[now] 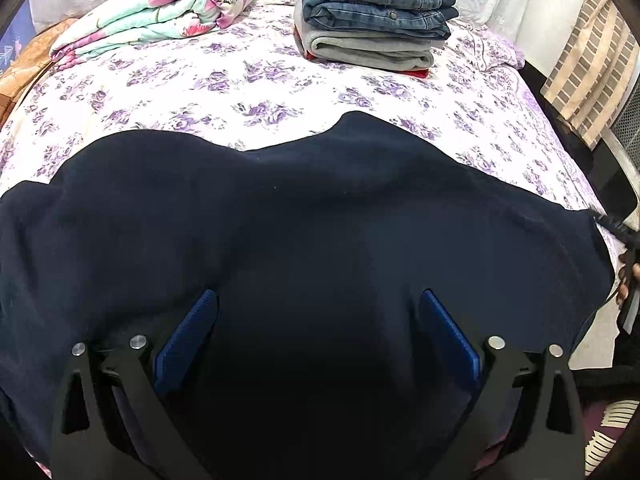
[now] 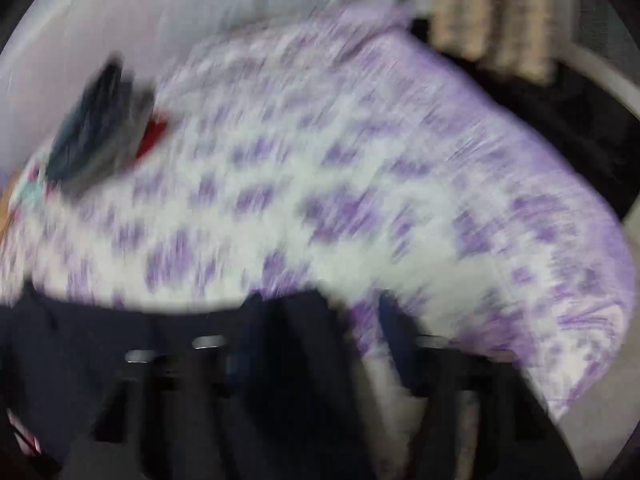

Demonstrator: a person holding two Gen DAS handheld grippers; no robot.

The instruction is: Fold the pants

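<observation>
Dark navy pants (image 1: 280, 216) lie spread on the bed with the purple-flowered sheet (image 1: 200, 88). My left gripper (image 1: 318, 300) hovers just over the near part of the pants, its blue pads (image 1: 188, 332) wide apart with nothing between them. The right wrist view is badly motion-blurred. There my right gripper (image 2: 316, 308) sits at the edge of the pants (image 2: 80, 344), its fingers look apart, and dark cloth lies between and under them. Whether it grips the cloth is unclear. The other gripper's handle (image 1: 628, 280) shows at the far right of the left wrist view.
A stack of folded jeans and grey pants (image 1: 376, 16) stands at the back of the bed; it also shows blurred in the right wrist view (image 2: 100, 128). A folded floral blanket (image 1: 160, 12) lies back left. The bed's right edge (image 1: 580, 168) drops to a dark frame.
</observation>
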